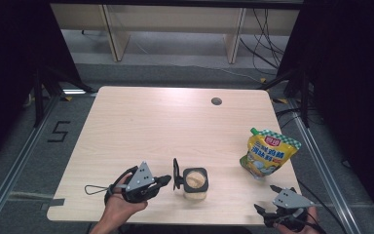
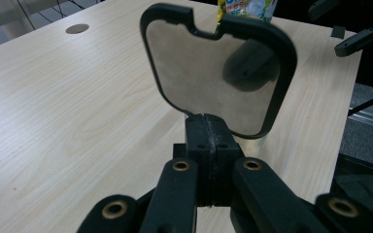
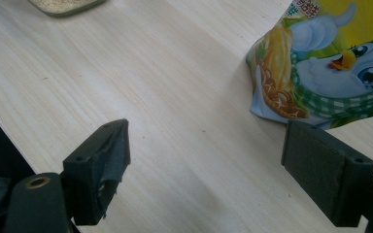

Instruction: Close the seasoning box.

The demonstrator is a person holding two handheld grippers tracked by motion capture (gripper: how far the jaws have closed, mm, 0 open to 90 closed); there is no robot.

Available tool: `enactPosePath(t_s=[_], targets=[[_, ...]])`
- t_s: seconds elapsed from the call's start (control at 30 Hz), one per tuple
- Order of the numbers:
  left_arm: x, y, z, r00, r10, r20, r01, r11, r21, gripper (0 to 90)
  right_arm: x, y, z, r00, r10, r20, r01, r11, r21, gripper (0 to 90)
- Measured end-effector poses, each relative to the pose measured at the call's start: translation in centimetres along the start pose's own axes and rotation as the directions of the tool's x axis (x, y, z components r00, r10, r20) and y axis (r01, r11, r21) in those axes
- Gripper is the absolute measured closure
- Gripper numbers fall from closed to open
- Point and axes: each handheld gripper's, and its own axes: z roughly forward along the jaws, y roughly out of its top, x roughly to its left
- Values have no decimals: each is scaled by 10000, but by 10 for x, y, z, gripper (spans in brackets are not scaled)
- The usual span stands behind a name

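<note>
A person's left gripper [image 1: 168, 181] holds a black-rimmed lid [image 1: 176, 174] on edge near the table's [image 1: 141, 122] front, its jaws pressed together on the lid's lower rim. In the left gripper view the lid [image 2: 213, 73] stands upright above the closed jaws, clear of the tabletop [image 2: 68, 111]. Just right of it sits the jar [image 1: 195, 183], a small square container, uncovered, filled with a pale tan granular stuff. Lid and jar are close together; whether they touch cannot be told. Farther right, near the table's right edge, a yellow pouch [image 1: 268, 152] with a green-checked top stands leaning, well apart from the jar. The middle and far half of the table lie open, with a round cable hole [image 1: 216, 101] toward the back. The left hand [image 1: 121, 202] comes in from the bottom, the gripper pointing rightward at the jar. At the front right corner, the right gripper [image 1: 268, 199] rests low by the table edge, jaws wide apart with nothing between them; in the right gripper view its pads [image 3: 320, 165] frame bare wood with the pouch [image 3: 330, 63] just beyond
</note>
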Motion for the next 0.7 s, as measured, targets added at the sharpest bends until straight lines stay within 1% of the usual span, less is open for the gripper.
enactPosePath(t_s=[0.07,0.1,0.13,0.17,0.2,0.23,0.27,0.3,0.37,0.4,0.43,0.47,0.53,0.57,0.6,0.63,0.7], targets=[[-2,3,2,10000,-30,69,30,10000,40,892,0,0,0,10000,-22,37,22,10000,-4,189],[-3,5,3,9998,145,132,-145,9999,52,892,0,0,0,10000,44,22,-44,10000,15,189],[-4,7,3,9996,237,166,-238,9997,75,892,0,0,0,10000,45,-4,-45,10000,17,189],[-5,8,4,9995,241,182,-243,9996,111,892,0,0,0,10000,-11,-2,11,10000,-14,190],[-5,9,5,9994,312,120,-314,9995,103,892,0,0,0,10000,-9,2,9,10000,-7,190],[-5,10,5,9987,494,77,-496,9986,163,892,0,0,0,10000,-17,0,17,10000,-6,190],[-5,11,6,9988,471,110,-472,9988,118,892,0,0,0,10000,-16,-6,16,10000,-5,190],[-5,11,5,9987,484,184,-487,9987,175,891,0,0,0,10000,-17,-13,17,10000,-4,190],[-5,13,5,9990,434,88,-435,9990,133,892,0,0,0,10000,-70,-21,70,10000,3,190],[-5,14,5,9988,488,76,-489,9987,116,892,0,0,0,10000,-26,-27,26,10000,-2,190],[-5,15,5,9993,373,50,-373,9993,87,891,0,0,0,10000,-15,-21,15,10000,-7,190],[-4,16,5,9981,601,145,-603,9981,109,891,0,0,0,10000,-17,-41,17,10000,-5,191],[-5,19,6,9986,505,129,-506,9987,58,892,0,0,-1,10000,53,-37,-53,10000,18,191],[-5,20,7,9985,538,76,-539,9984,154,891,0,0,-1,10000,63,-32,-63,10000,10,191],[-6,21,8,9981,605,138,-607,9981,126,891,0,0,-1,10000,47,-39,-47,10000,16,191],[-7,21,10,9983,559,180,-561,9983,135,891,0,0,-1,10000,51,-47,-51,10000,26,191],[-9,22,15,9974,669,264,-674,9975,190,891,2,0,-1,9997,219,-61,-219,9998,20,192]])
